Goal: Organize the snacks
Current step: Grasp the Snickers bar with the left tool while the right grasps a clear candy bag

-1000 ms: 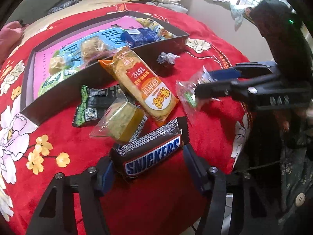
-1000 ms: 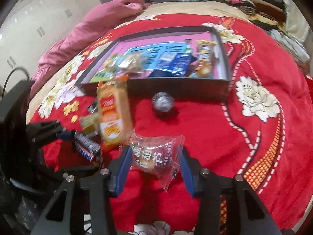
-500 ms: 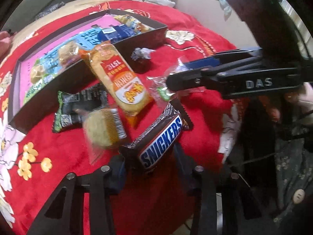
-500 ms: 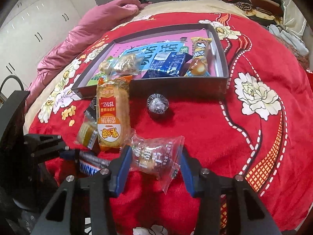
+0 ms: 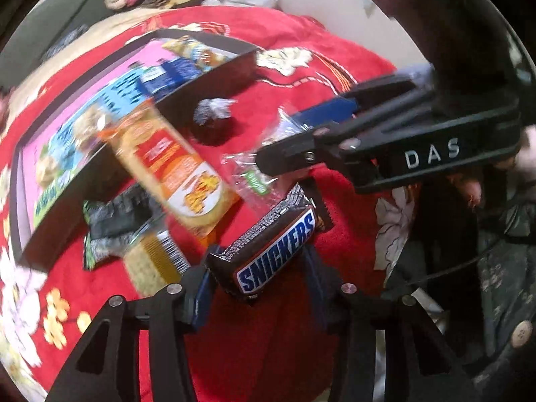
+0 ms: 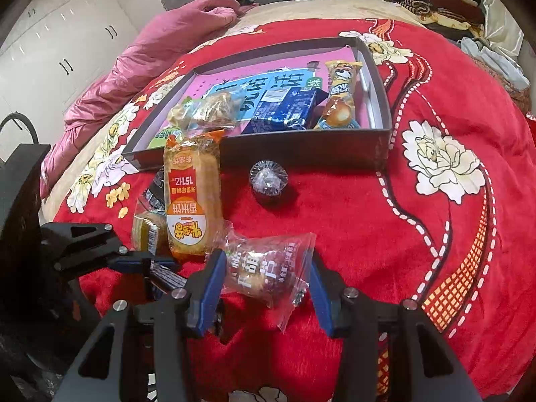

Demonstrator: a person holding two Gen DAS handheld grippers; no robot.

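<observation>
Snickers bar tilted; clear-wrapped pastry

A bed with a red floral blanket carried a shallow dark cardboard box, a foil-wrapped round candy just beside its wall, and an orange rice-cracker packet.

The red blanket is viewed low and close from both wrist cameras. The grey box is seen far-left from the left camera, straight ahead from the right. The orange packet is shared.
</observation>
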